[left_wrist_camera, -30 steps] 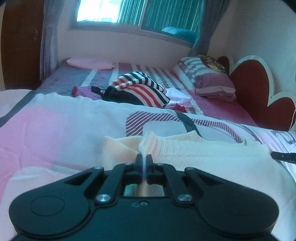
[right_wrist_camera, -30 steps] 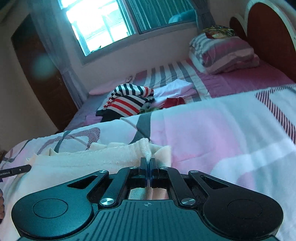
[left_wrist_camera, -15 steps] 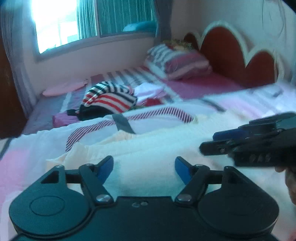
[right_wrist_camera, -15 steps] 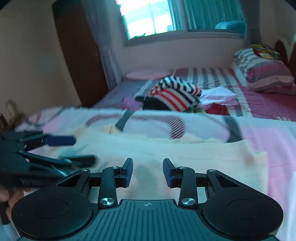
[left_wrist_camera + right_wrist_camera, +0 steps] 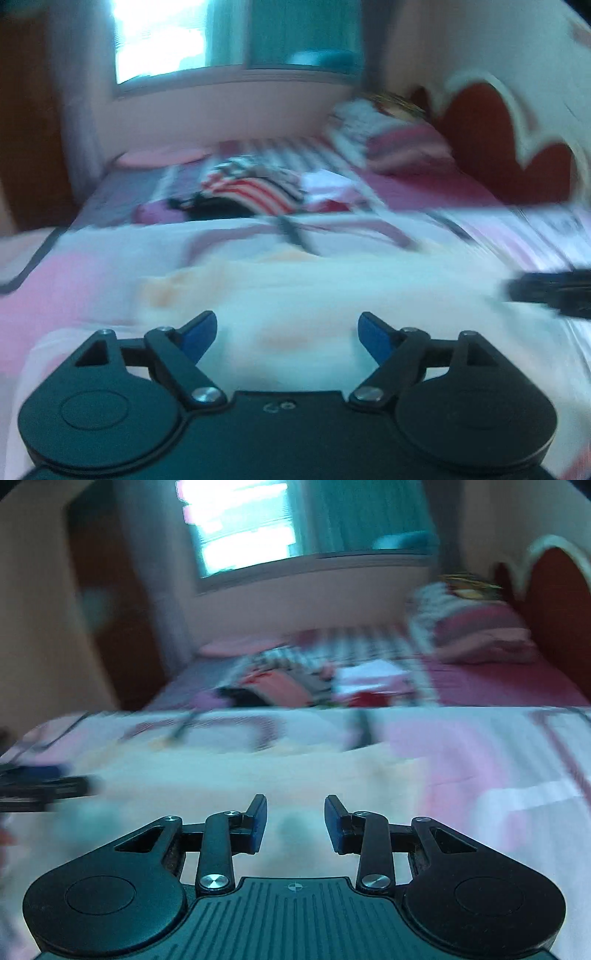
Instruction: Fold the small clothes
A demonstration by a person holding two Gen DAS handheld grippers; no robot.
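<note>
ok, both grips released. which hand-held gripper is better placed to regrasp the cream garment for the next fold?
Neither clearly, slight edge left. The left hand-held gripper is opening wide, empty, over the cream garment. The right hand-held gripper is also open over it, but narrower. Both views are blurred.

The left hand-held gripper (image 5: pixel 286 332) points forward and somewhat downward, its two blue-padded fingers (image 5: pixel 197 330) set far apart and its jaws opening, with nothing pinched between them. The right hand-held gripper (image 5: pixel 295 821) points the same way, its jaws parted by a narrower gap, the dark pads (image 5: pixel 258 821) gripping nothing. Each gripper shows at the edge of the other's view: the right one as a dark blurred shape at the left camera's right side, the left one at the right camera's left side.
</note>
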